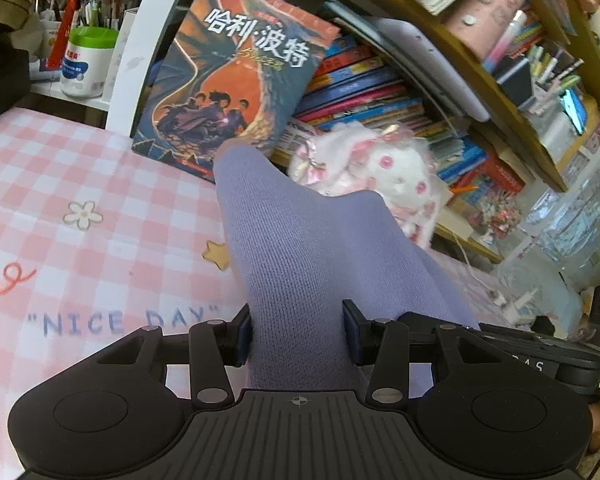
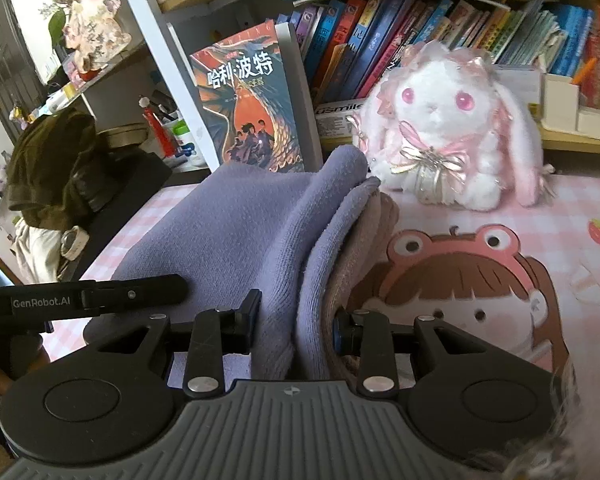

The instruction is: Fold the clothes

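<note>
On the pink checked counter point(image 1: 80, 184), in front of a crowded bookshelf point(image 2: 440, 20), a lavender knit garment point(image 1: 300, 264) is lifted and bunched between both grippers. From the left wrist view, the left gripper point(image 1: 298, 336) has its two pads pressed against either side of a thick fold of the cloth, jaws narrowed onto it. From the right wrist view, the right gripper point(image 2: 296, 326) likewise pinches gathered layers of the same garment, whose fleecy underside shows along the right edge, with a brownish-pink layer beside it. A white and pink plush rabbit point(image 2: 448, 128) sits on the counter behind the cloth, next to an upright book point(image 2: 248, 108) with a dragon cover.
</note>
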